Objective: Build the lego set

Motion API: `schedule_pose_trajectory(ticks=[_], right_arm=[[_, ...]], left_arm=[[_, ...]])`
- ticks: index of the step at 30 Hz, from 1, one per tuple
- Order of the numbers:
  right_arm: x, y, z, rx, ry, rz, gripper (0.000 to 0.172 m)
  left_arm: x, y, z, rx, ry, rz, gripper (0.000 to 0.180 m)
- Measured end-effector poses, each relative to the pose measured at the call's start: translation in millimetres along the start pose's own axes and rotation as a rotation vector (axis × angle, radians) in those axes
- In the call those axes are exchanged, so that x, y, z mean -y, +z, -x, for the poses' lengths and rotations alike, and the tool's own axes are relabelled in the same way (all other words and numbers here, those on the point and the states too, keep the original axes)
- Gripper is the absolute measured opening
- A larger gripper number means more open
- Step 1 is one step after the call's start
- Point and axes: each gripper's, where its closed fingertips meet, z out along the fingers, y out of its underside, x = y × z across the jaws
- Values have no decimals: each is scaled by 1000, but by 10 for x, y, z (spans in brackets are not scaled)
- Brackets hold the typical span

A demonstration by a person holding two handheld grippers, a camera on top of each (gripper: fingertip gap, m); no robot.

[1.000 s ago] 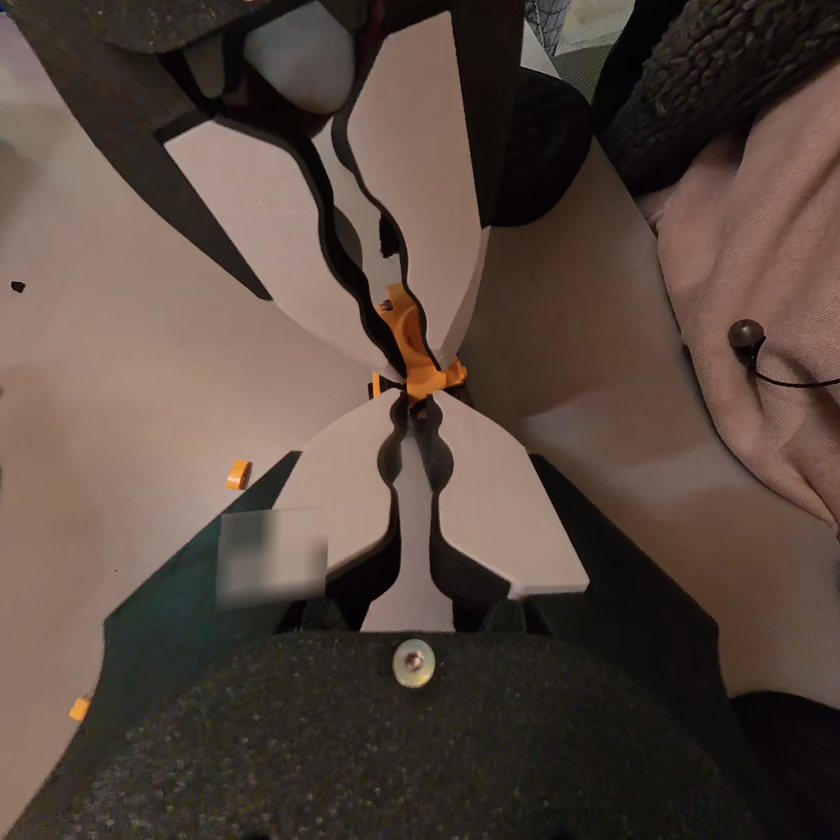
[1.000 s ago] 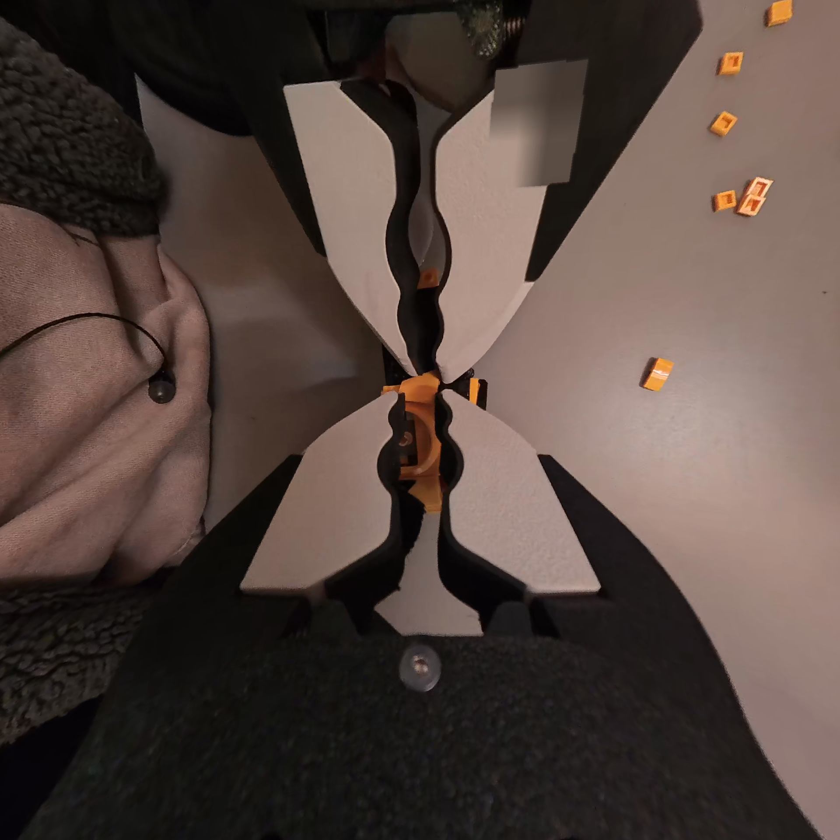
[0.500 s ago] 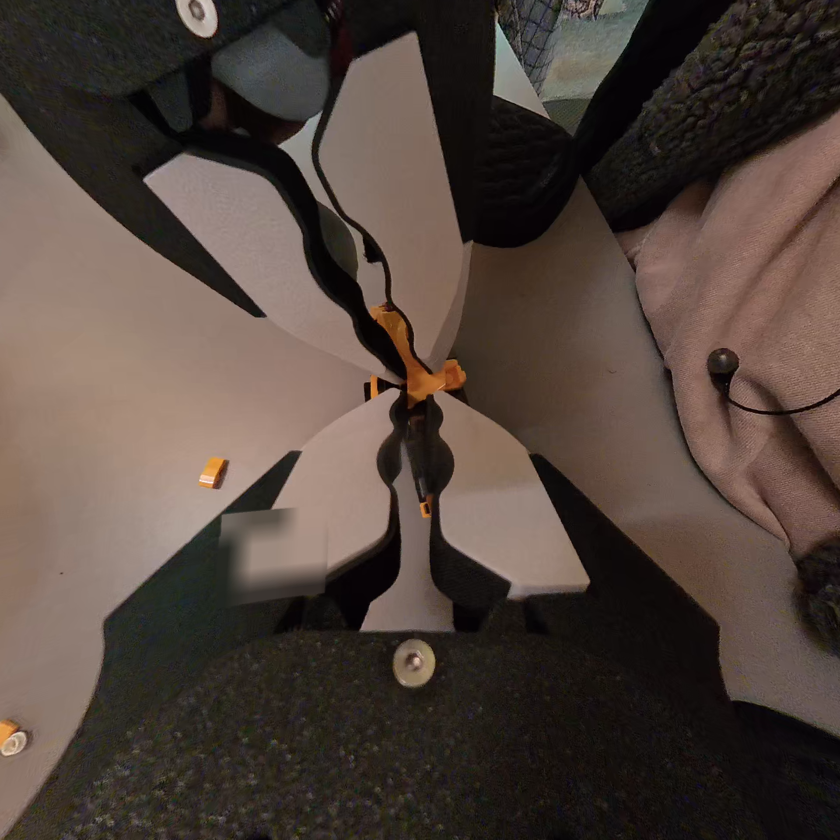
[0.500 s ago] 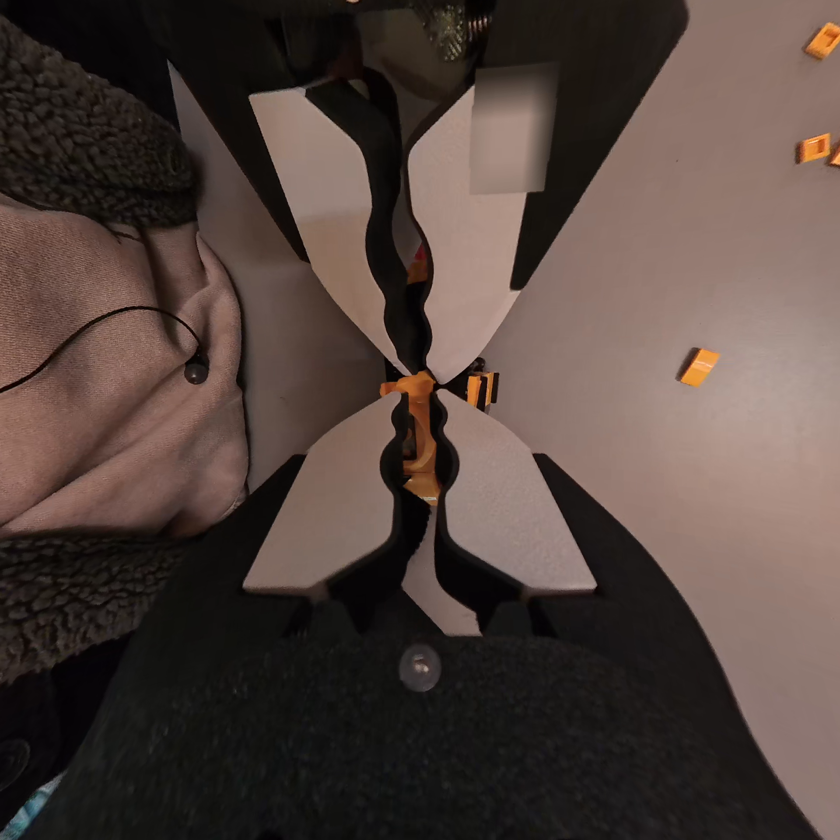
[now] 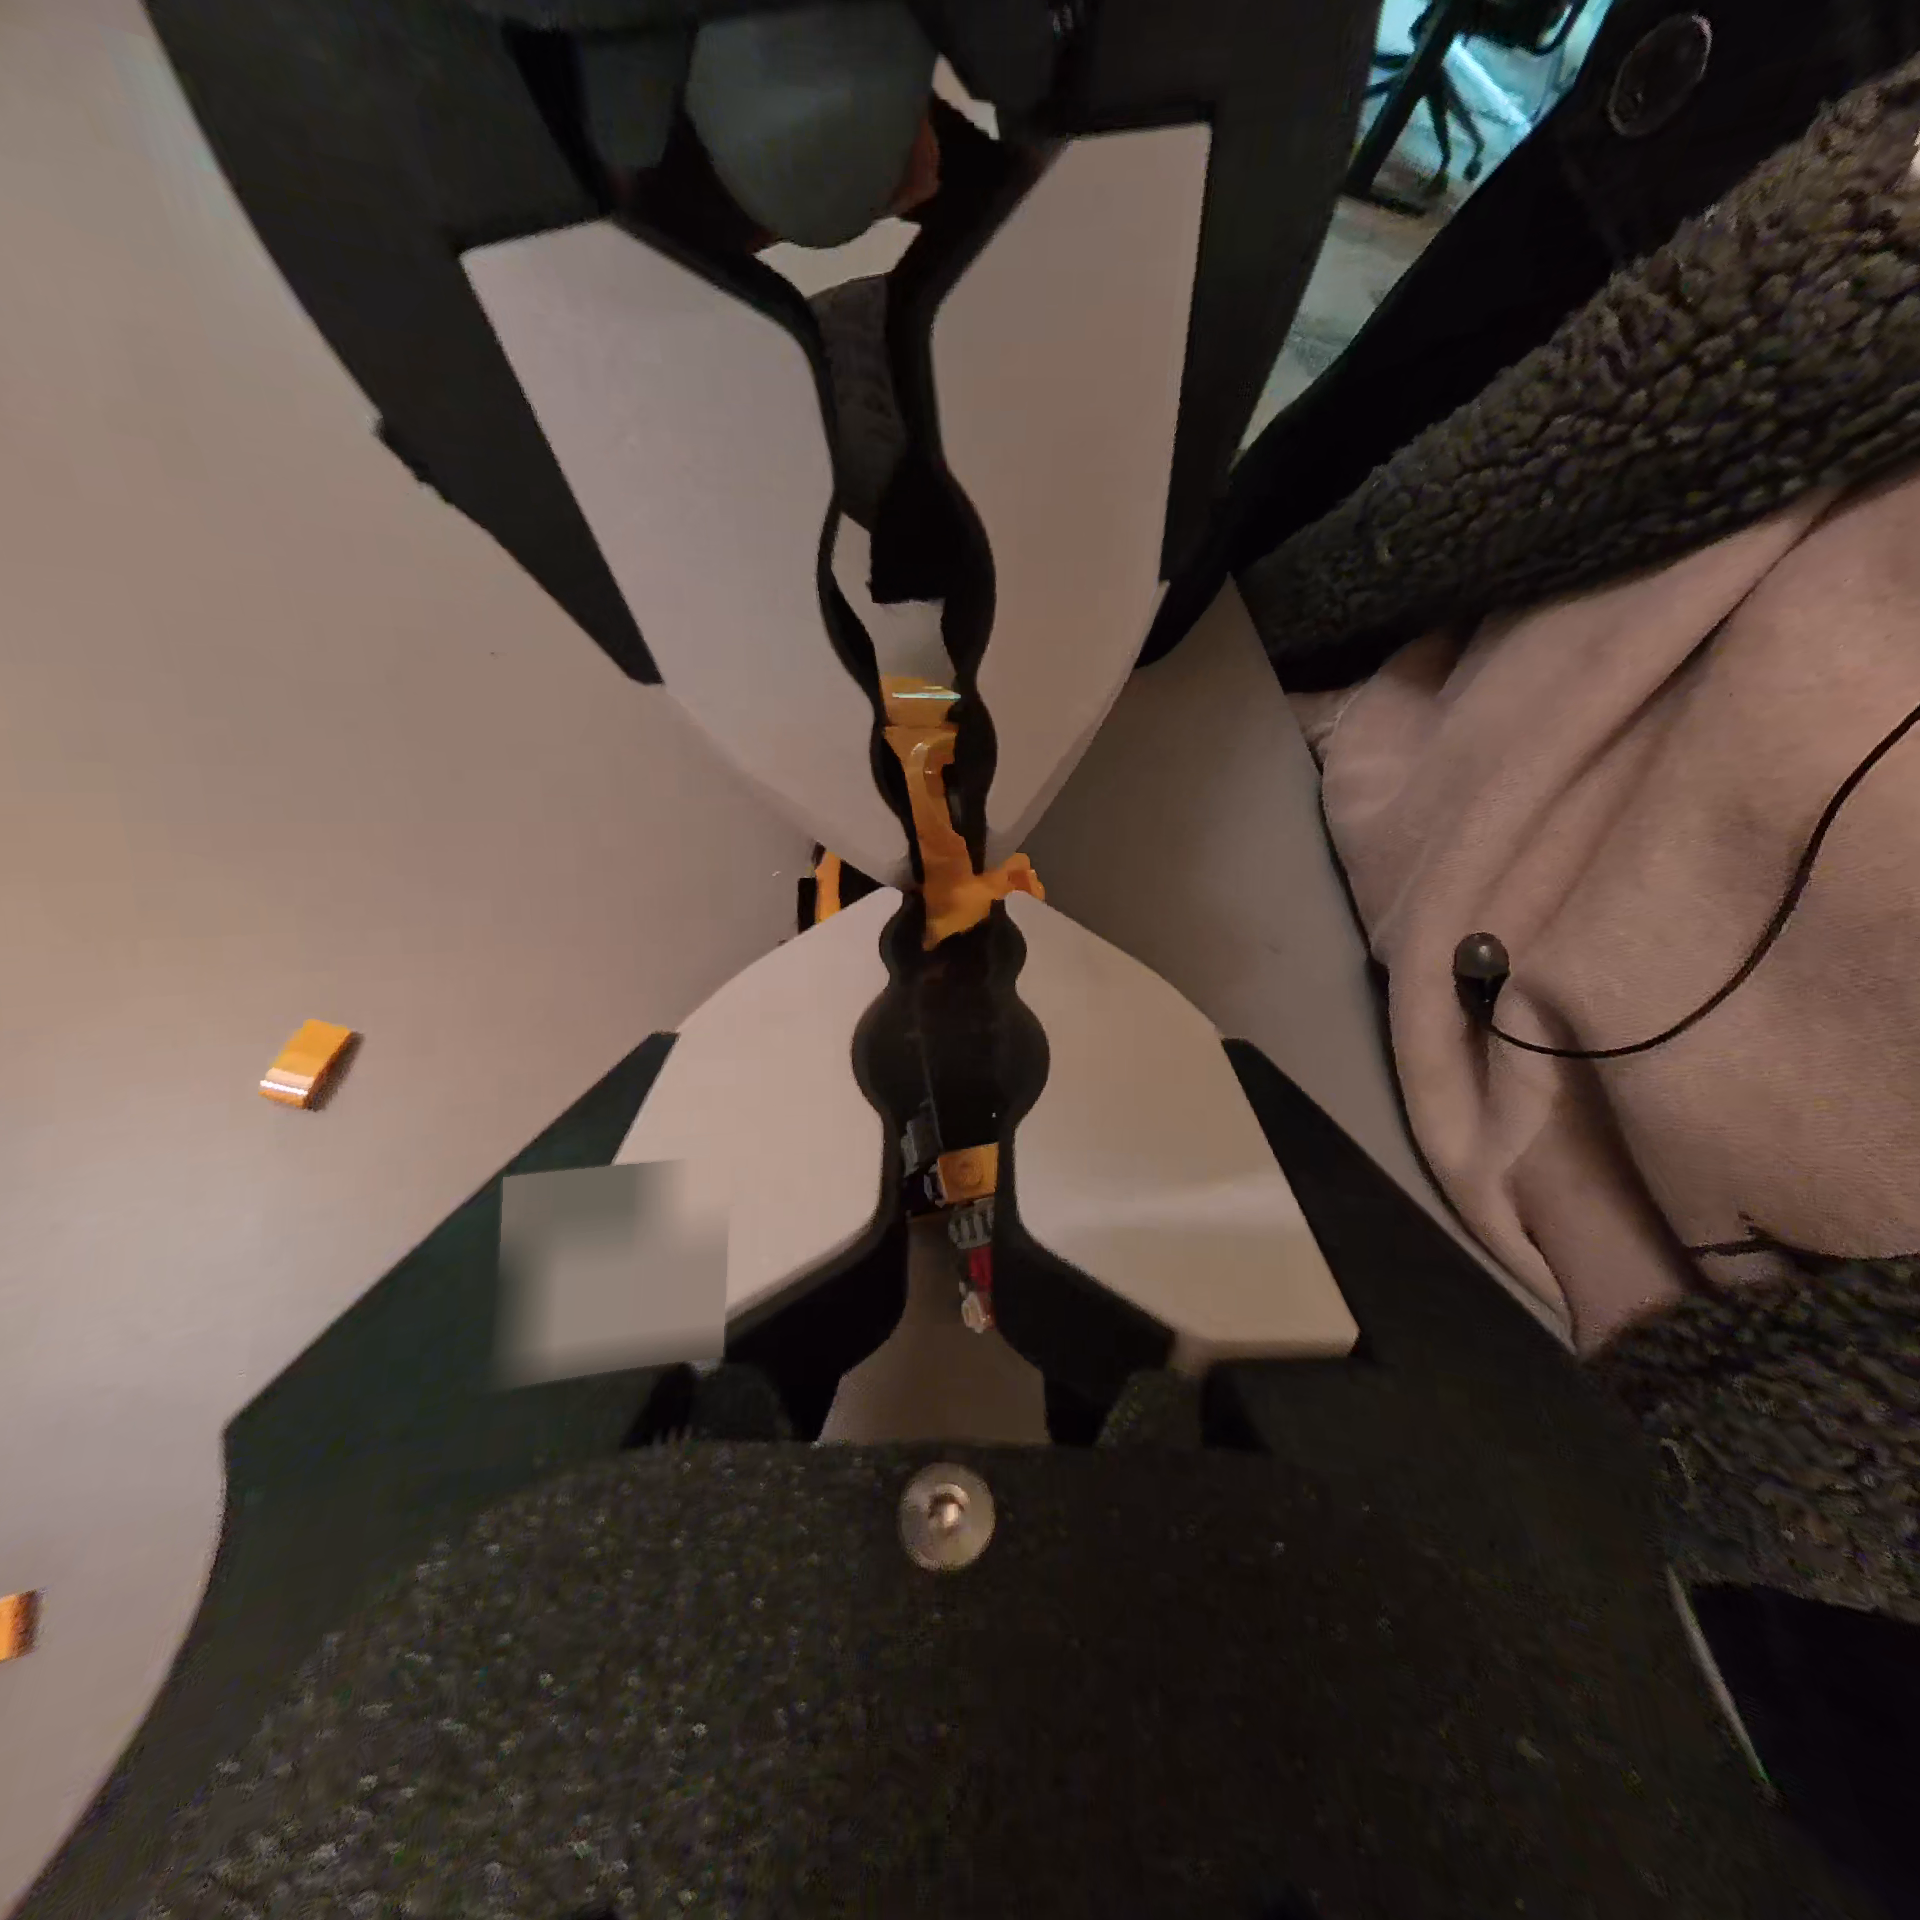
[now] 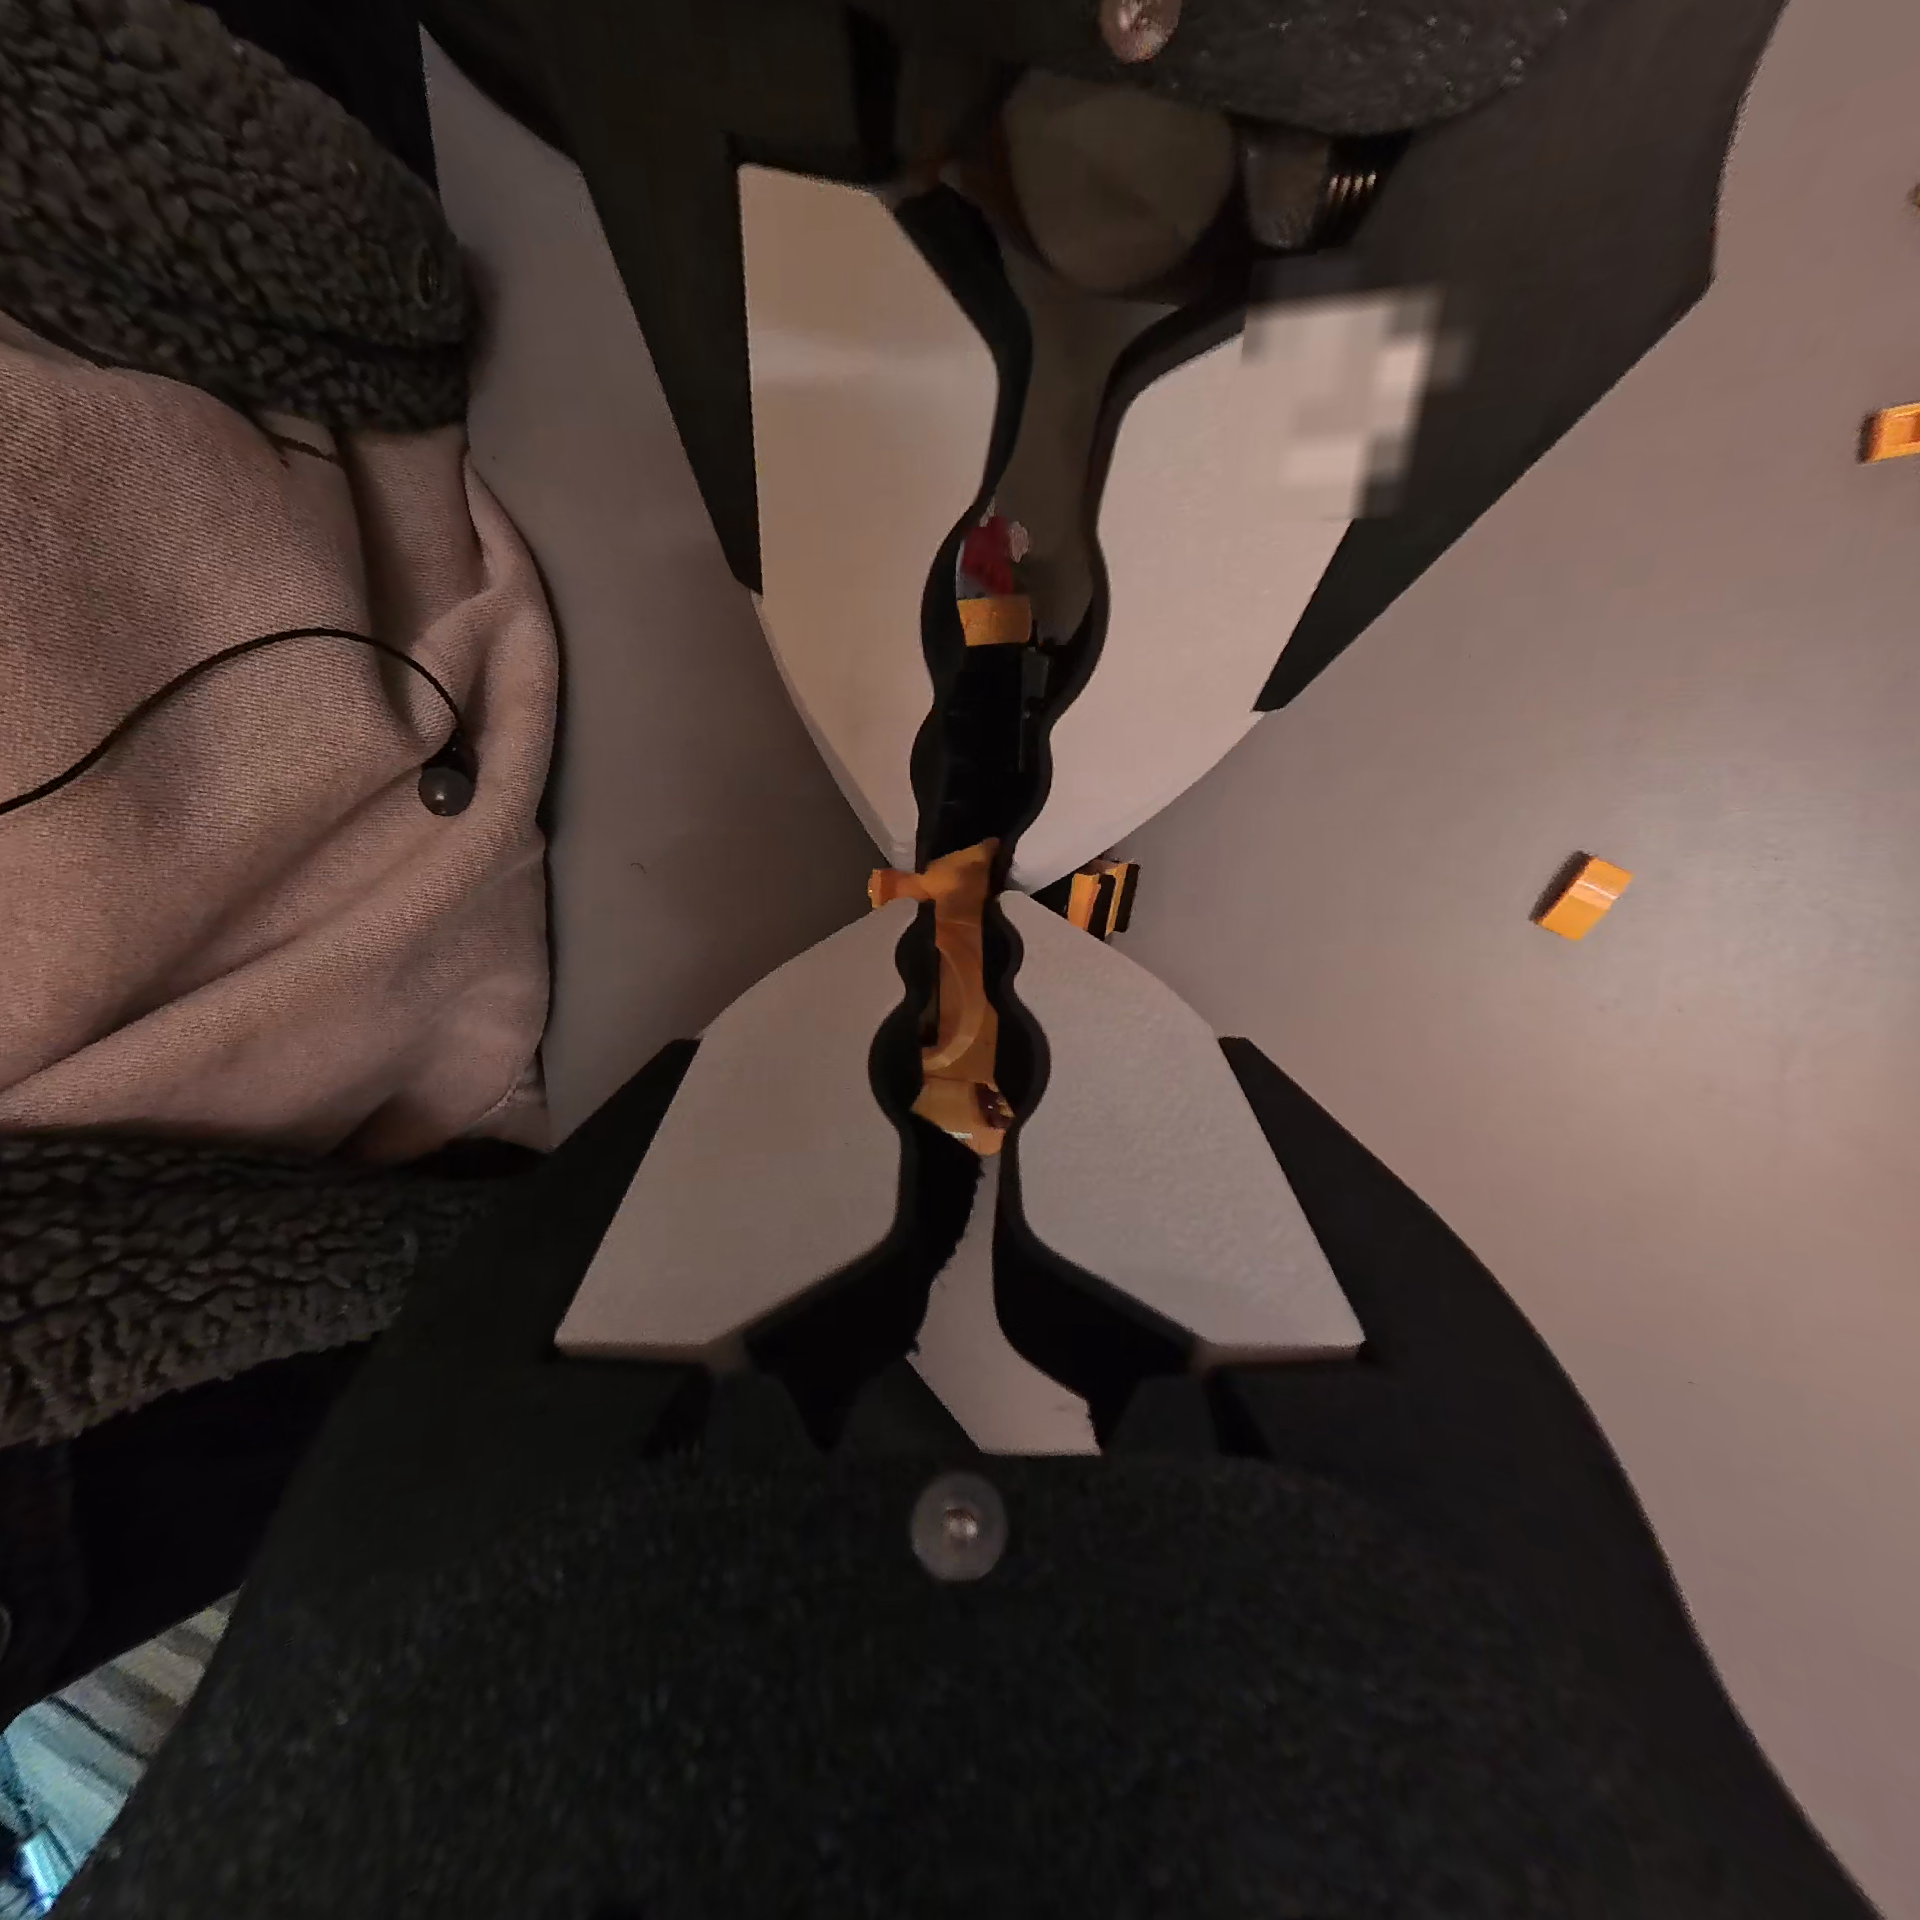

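My two grippers meet tip to tip over the grey table [image 5: 260, 727]. My left gripper [image 5: 953, 914] is shut on the black end of a small brick model [image 5: 951, 1039]. The model's orange stud piece [image 5: 966, 1174] and a red bit [image 5: 977, 1278] show deeper between the fingers. My right gripper [image 6: 958, 904] is shut on the model's orange curved part [image 6: 961, 1018]. Each gripper also shows in the other view, the right [image 5: 951, 862] above and the left [image 6: 968, 860] above, with the black end [image 6: 987, 727] between its pads. An orange-and-black bit [image 6: 1101, 899] sticks out beside the tips.
Loose orange bricks lie on the table [image 5: 307, 1065], [image 5: 16, 1621], [image 6: 1584, 899], [image 6: 1891, 462]. A person's pink garment [image 5: 1610, 935] with a dark fleece sleeve [image 5: 1610, 416] and a black cord with a bead [image 5: 1481, 961] is close on one side, also in the right wrist view [image 6: 260, 831]. Less than 4 cm separates the two grippers' tips.
Both grippers turned together with the model between them. The left jaws spread slightly, and more of the black end with its orange and red bits shows. The right jaws closed tighter on the orange part.
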Motion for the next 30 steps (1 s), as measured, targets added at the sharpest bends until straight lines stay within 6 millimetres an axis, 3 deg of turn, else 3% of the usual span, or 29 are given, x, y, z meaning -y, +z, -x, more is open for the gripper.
schedule_pose_trajectory(ticks=[30], right_arm=[[-47,-11,-28,-34,33,-19,9]], left_arm=[[23,49,17,4,-95,0,9]])
